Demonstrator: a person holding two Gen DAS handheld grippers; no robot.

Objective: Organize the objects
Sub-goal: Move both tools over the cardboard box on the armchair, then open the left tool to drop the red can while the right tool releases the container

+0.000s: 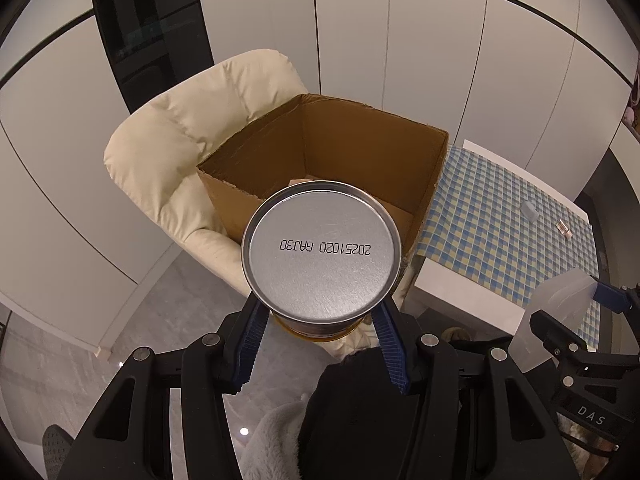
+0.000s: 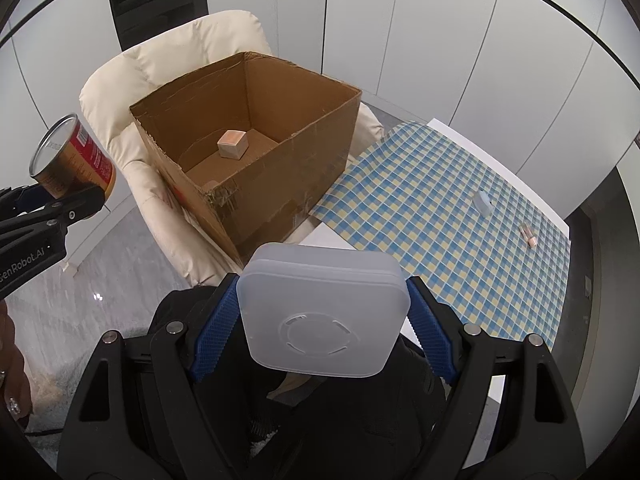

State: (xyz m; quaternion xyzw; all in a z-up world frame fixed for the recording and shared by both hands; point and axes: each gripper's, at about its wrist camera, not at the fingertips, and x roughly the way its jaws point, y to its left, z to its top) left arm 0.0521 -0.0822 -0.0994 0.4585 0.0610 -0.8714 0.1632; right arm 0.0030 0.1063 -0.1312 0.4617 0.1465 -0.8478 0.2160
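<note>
My left gripper (image 1: pixel 320 320) is shut on a metal tin (image 1: pixel 321 250) with a red and gold label, its silver base with a printed date code turned toward the camera; the tin (image 2: pixel 74 156) also shows at the left of the right wrist view. My right gripper (image 2: pixel 322 320) is shut on a frosted white plastic container (image 2: pixel 324 308) with rounded corners. Ahead of both stands an open cardboard box (image 2: pixel 280 184) on a cream armchair (image 2: pixel 120 92). A small pale cube (image 2: pixel 232 145) lies on the box floor.
A white table with a blue and yellow checked cloth (image 2: pixel 440 216) stands right of the box. On it lie a small clear bottle (image 2: pixel 483 202) and a small tube (image 2: pixel 529 236). White cabinet panels fill the background; grey marble floor lies at the lower left.
</note>
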